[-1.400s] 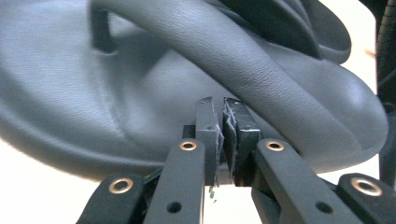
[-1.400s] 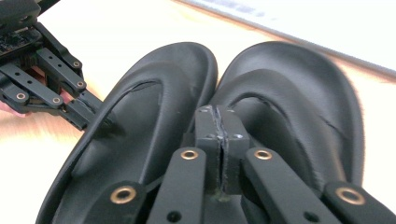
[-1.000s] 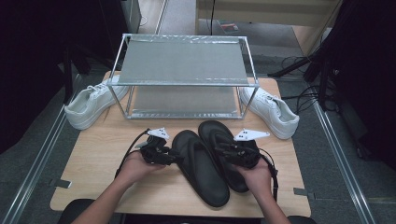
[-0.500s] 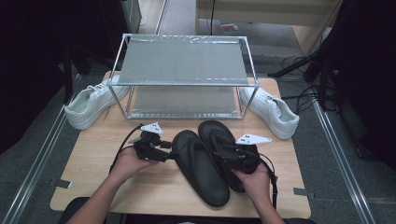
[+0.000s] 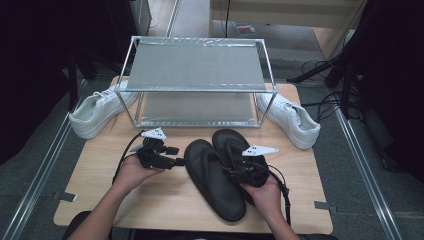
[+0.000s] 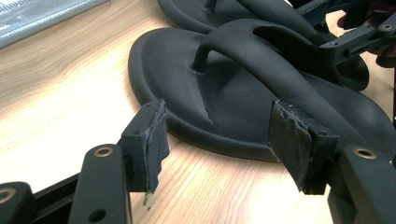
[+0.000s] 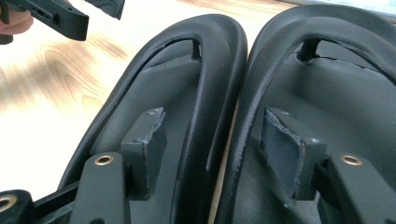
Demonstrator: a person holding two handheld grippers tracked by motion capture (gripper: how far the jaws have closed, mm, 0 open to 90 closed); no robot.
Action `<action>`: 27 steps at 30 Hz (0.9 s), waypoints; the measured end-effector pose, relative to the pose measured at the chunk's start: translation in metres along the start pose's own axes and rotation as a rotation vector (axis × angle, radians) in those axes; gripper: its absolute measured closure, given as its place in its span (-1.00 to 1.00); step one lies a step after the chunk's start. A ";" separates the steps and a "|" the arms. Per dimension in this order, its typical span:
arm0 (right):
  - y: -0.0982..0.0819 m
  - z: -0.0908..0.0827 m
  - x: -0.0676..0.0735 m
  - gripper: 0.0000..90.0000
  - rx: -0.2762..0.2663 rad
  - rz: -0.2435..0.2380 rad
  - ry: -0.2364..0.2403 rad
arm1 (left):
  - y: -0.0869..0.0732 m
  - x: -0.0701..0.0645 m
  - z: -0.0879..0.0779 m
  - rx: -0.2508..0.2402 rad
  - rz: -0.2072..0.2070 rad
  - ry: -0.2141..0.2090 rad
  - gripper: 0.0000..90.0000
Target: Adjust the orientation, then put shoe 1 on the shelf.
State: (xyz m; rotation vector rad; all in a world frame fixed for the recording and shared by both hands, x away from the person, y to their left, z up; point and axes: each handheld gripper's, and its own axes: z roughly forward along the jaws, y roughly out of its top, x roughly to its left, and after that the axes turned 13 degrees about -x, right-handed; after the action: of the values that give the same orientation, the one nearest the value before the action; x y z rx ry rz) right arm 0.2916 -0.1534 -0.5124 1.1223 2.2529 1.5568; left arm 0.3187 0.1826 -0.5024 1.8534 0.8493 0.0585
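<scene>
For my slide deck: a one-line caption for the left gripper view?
Open left gripper facing a black flip-flop on the wooden table.

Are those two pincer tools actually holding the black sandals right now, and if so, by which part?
Nothing is held. The left gripper has just opened, its jaws clear of the nearer sandal. The right gripper has opened too, straddling both sandals' adjoining edges without pressing.

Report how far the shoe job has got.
Done: both black sandals lie side by side on the table. In hand: nothing; the left gripper and right gripper have just been opening, jaws empty. Left: the rack holds no shoes, and the two white sneakers sit beside it.
</scene>
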 end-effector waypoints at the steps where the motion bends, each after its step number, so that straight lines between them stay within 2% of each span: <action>1: 0.000 0.001 0.001 -0.07 -0.001 -0.004 -0.002 | 0.000 0.000 0.000 0.002 0.001 0.000 -0.16; 6: 0.000 0.004 0.003 -0.04 -0.010 -0.012 -0.014 | 0.000 0.001 -0.002 -0.004 0.004 0.003 -0.16; 13: -0.003 0.011 0.004 0.05 0.004 -0.011 -0.033 | 0.000 0.001 -0.005 -0.016 0.002 0.011 -0.16; 19: -0.005 0.016 0.007 0.22 0.017 -0.046 -0.071 | 0.001 0.003 -0.008 -0.022 0.002 0.019 -0.15; 27: -0.004 0.015 0.008 0.40 0.023 -0.037 -0.091 | 0.000 0.004 -0.009 -0.032 -0.004 0.022 -0.15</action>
State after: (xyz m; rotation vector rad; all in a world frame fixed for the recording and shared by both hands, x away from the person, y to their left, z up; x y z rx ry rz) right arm 0.2920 -0.1374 -0.5207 1.1277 2.2245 1.4394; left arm 0.3181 0.1923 -0.4992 1.8237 0.8626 0.0904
